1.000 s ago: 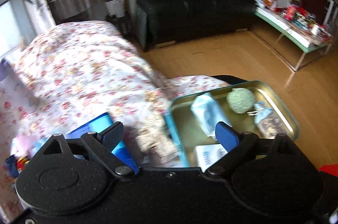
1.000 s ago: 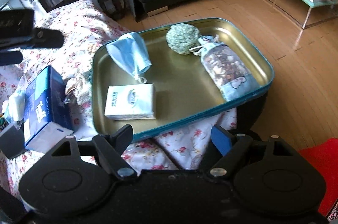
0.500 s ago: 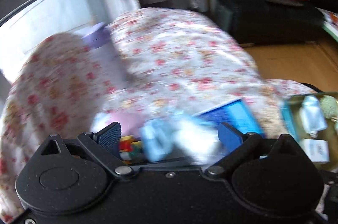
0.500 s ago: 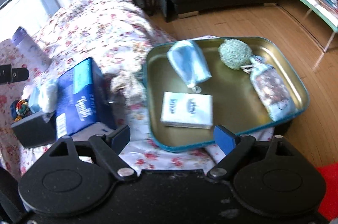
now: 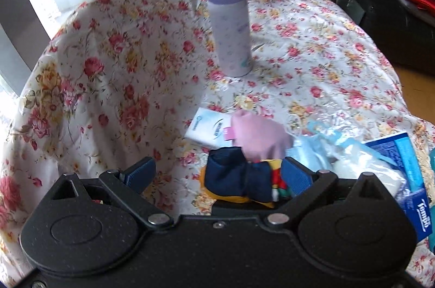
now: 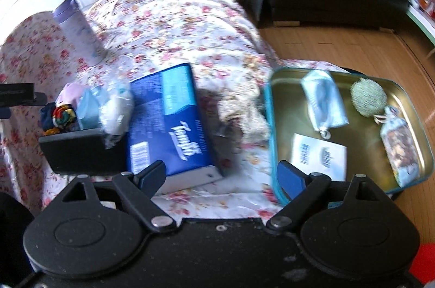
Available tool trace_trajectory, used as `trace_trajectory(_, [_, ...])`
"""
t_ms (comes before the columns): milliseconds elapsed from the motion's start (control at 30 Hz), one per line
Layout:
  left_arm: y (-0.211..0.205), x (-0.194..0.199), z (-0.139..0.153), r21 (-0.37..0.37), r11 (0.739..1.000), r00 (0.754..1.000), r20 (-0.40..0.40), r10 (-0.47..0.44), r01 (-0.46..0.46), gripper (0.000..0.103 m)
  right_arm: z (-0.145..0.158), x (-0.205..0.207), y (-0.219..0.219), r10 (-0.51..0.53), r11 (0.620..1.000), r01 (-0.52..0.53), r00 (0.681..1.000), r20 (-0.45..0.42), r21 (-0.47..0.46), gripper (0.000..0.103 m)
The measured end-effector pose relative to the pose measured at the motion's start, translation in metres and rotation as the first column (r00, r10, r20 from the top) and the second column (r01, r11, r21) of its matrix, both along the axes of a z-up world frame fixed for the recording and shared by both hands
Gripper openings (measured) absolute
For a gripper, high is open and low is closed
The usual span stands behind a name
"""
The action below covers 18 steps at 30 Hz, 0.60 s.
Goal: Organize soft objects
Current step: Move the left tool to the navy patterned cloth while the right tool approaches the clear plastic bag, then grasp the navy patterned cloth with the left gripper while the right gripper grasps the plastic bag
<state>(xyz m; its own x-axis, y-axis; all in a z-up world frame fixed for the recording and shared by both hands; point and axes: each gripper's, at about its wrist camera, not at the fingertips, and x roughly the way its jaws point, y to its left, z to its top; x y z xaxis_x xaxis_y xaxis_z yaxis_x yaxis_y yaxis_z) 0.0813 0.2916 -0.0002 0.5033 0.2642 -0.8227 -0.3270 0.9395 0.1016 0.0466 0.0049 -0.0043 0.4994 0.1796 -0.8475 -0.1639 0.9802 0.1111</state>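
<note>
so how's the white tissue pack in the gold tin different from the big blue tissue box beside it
The white tissue pack is small, flat and pale; the blue tissue box is much larger, dark and blocky. The pack lies inside the gold tin; the box sits outside on the floral cloth. Both are rectangular, printed tissue packs.

Blue tissue box (image 6: 174, 122): white script brand "Tempo" legible on its side, also seen at frame edge in left wrist view (image 5: 407, 179). Barcode present, digits unreadable. Small white tissue packs (image 5: 209, 129) (image 6: 319, 155): blue logos blurred, illegible.
</note>
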Motion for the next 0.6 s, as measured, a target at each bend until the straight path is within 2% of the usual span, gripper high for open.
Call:
trace_trajectory(100, [0.004,0.005,-0.003,-0.022,1.0,1.0,-0.021,-0.018,0.018,0.096,0.001,0.003,0.016,0.034,0.999,-0.034,0.999,0.003,-0.005,0.089])
trace_trajectory(433, [-0.008,0.018,-0.019,-0.025,0.993,0.991,-0.065,-0.115,0.113,0.096,0.007,0.013,0.054,0.107,0.994,-0.107,0.994,0.011,-0.011,0.09])
trace_trajectory(600, [-0.01,0.025,-0.032,-0.032,0.993,0.986,-0.117,-0.119,0.117,0.096,0.003,0.019,0.064,0.12,0.992,-0.12,0.993,0.004,-0.024,0.09])
